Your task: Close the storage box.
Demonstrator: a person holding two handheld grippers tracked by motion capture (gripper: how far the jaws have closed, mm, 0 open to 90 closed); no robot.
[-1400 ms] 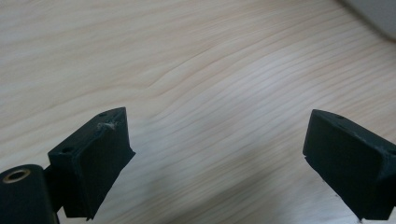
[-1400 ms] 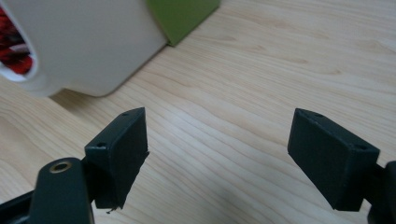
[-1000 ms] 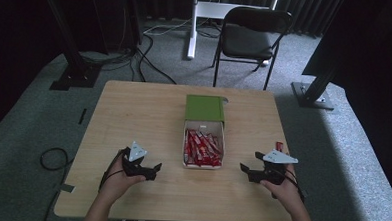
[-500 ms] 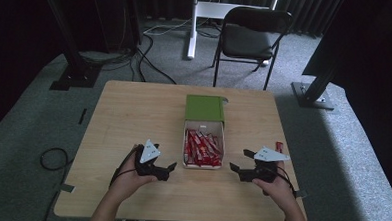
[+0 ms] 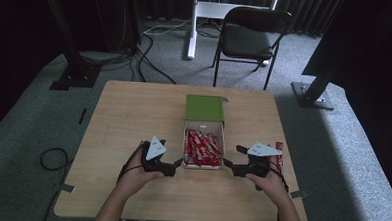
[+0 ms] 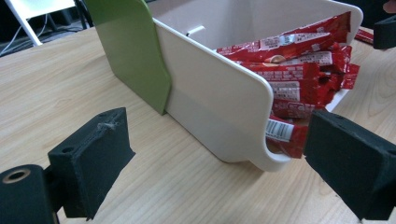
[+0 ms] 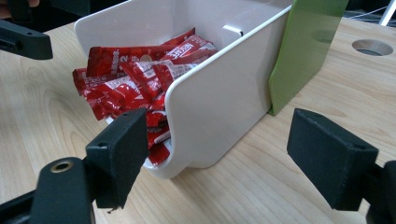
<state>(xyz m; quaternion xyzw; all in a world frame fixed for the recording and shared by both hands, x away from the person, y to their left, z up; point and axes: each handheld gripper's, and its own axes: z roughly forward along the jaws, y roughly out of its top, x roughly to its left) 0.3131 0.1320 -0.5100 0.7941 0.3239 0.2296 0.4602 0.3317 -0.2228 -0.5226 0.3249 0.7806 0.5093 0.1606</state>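
Fingers of the left gripper and right gripper stand spread, flanking the white box of red packets at table centre, nine and three o'clock, bare wood around.

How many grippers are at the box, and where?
2. The left gripper is at the box's near-left corner, the right gripper at its near-right corner; both are open and hold nothing. None seems hidden.

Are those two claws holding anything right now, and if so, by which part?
Nothing is held. The left claw and right claw both stand open beside the white box of red packets, touching neither.
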